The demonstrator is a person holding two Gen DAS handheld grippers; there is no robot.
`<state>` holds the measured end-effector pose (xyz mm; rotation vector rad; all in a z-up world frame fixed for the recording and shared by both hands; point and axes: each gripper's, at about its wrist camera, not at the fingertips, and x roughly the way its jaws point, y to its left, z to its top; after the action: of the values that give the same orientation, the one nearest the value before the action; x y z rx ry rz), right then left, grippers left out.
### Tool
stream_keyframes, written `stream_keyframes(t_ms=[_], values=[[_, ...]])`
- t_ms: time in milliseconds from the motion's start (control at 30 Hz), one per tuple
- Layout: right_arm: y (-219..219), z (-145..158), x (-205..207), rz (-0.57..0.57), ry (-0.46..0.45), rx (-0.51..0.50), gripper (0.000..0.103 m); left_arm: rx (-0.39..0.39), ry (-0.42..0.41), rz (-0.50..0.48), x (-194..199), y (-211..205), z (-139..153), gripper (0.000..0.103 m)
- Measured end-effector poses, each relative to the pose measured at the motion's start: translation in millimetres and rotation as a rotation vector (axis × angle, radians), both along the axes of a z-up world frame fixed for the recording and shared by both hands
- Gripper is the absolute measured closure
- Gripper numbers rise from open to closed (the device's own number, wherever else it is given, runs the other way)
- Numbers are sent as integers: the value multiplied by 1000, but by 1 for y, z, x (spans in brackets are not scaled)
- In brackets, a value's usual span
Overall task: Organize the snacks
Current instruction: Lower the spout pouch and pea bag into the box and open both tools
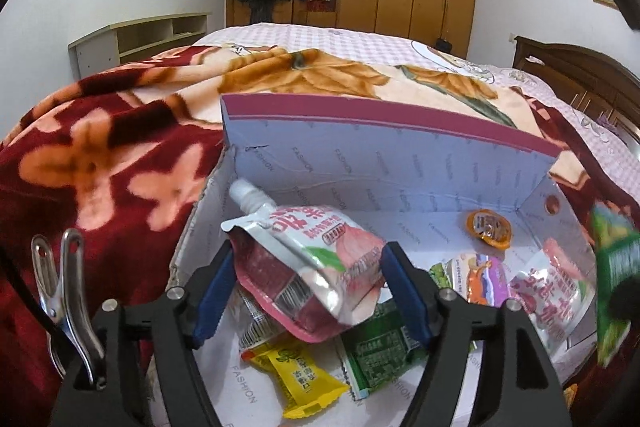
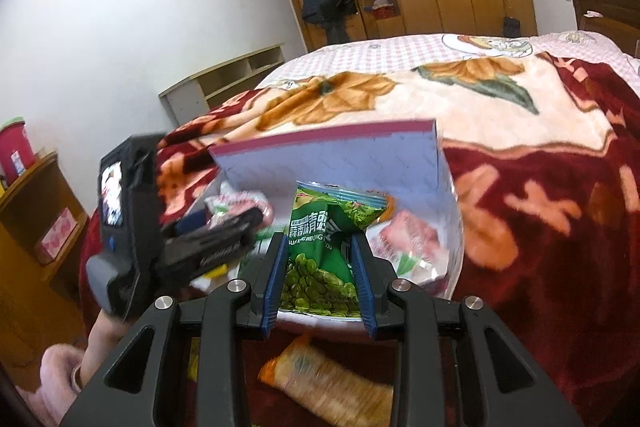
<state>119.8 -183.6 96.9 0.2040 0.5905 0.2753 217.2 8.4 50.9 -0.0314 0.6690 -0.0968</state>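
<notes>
While the left gripper [image 1: 308, 291] pinches a pink spouted pouch [image 1: 304, 263] above the open box [image 1: 360, 163], the right gripper [image 2: 320, 283] clamps a green pea bag [image 2: 320, 247] between its 2 blue pads over the box's near edge.

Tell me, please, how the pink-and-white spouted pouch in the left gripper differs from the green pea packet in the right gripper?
The pink-and-white spouted drink pouch has a white screw cap and a peach picture; the green crinkled pea packet has no spout and shows green peas. The pouch lies tilted, cap toward the far-left corner of the white cardboard box; the packet stands upright. Shared: each is pinched between blue-padded fingers, left gripper and right gripper, above the box.
</notes>
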Motion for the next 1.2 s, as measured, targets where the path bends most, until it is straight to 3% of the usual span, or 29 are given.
stream_keyframes(t_ms=[333, 700, 767, 933, 1200], values=[[-6, -9, 49, -63, 21, -33, 70, 1, -2, -3, 0, 1, -1, 27], [-10, -29, 64, -111, 40, -53, 69, 9, -6, -6, -1, -1, -3, 25], [-12, -30, 64, -108, 38, -37, 66, 10, -6, -6, -1, -1, -3, 25], [-12, -31, 59, -51, 6, 25, 44, 14, -12, -7, -1, -1, -4, 24], [-7, -28, 44, -31, -29, 43, 39, 6, -29, -11, -5, 0, -3, 24]])
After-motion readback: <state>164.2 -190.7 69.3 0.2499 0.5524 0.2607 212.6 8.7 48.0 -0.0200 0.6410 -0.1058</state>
